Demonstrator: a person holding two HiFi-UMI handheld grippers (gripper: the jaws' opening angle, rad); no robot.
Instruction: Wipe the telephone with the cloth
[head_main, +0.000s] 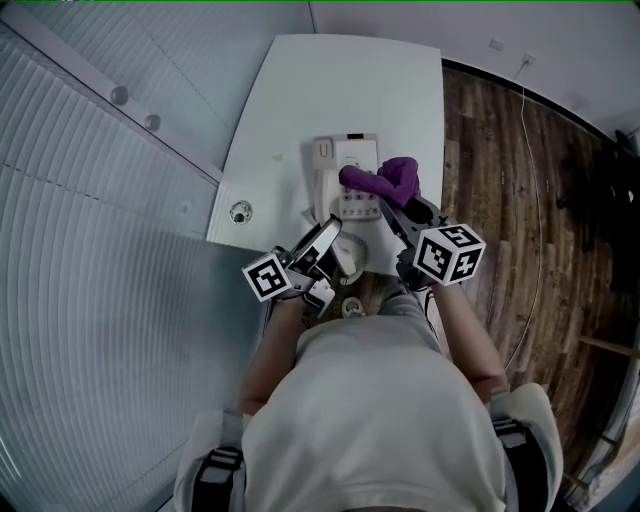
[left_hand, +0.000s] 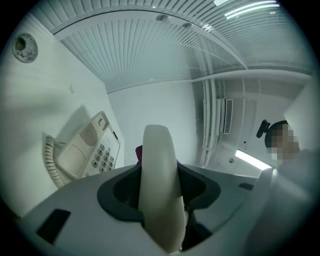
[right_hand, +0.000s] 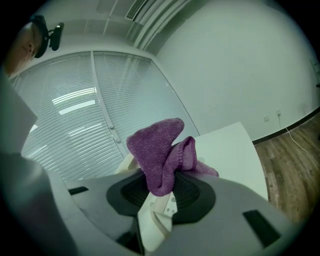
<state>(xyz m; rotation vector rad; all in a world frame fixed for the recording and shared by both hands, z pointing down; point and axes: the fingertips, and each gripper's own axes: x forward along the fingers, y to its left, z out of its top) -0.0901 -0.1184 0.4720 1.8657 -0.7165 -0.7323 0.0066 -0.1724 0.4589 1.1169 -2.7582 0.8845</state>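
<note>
Right gripper (right_hand: 159, 192) is clamped on the purple cloth (right_hand: 159, 150) over the telephone (head_main: 352, 165) on the table; left gripper (left_hand: 160, 215) pinches what looks like its handset (left_hand: 157, 160). Wiping seems barely begun

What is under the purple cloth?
The right side of the telephone, beside its keypad. The right gripper holds the cloth over it. The part of the telephone that the cloth covers cannot be seen.

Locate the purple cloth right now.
The purple cloth is clamped in the jaws of the right gripper. In the head view it sits over the right side of the telephone, which rests on the white table.
</note>
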